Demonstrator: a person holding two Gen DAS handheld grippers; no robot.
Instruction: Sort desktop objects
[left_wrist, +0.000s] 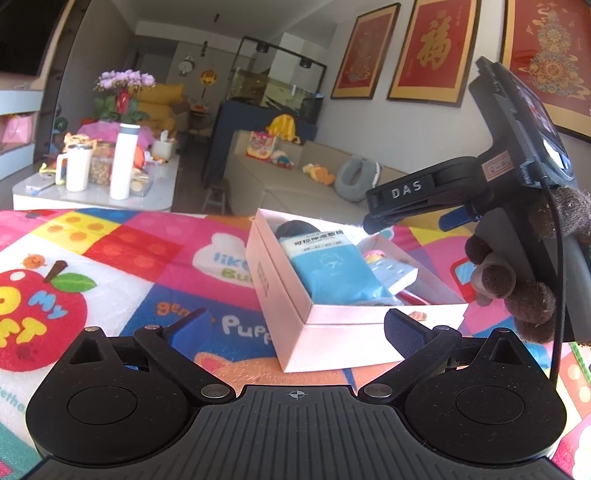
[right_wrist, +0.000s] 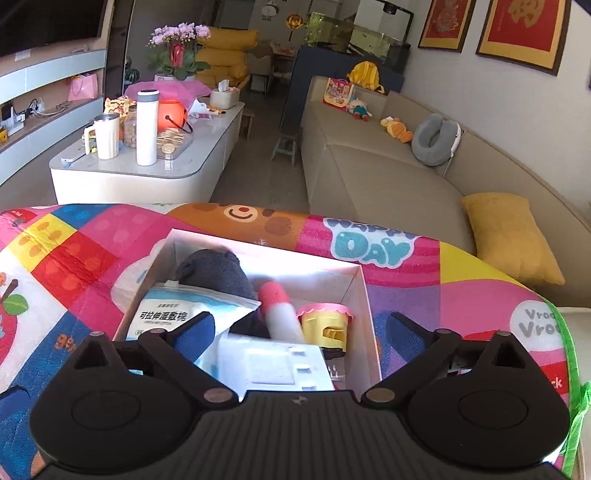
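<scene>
A bright quilted cartoon mat (left_wrist: 122, 254) covers the desk, sofa beyond. On it sits a rectangular white cardboard box (left_wrist: 332, 332) holding a glossy blue packet (left_wrist: 332, 269) and grey knit roll (right_wrist: 218, 273). Left gripper (left_wrist: 295, 325) and right gripper (right_wrist: 299, 332) both gape, released and empty.

Partly hidden inside white box (right_wrist: 364, 291): dark grey plush item (right_wrist: 216, 273) under blue wipes packet (right_wrist: 166, 314); pink-and-white tube (right_wrist: 280, 314), blurred; small black object (right_wrist: 251, 325), unidentifiable. White device (right_wrist: 273, 363) cut off by claw body. Packet print in left wrist view (left_wrist: 321, 240) too small to read. Gloved hand (left_wrist: 517, 288) cut off at right edge.
</scene>
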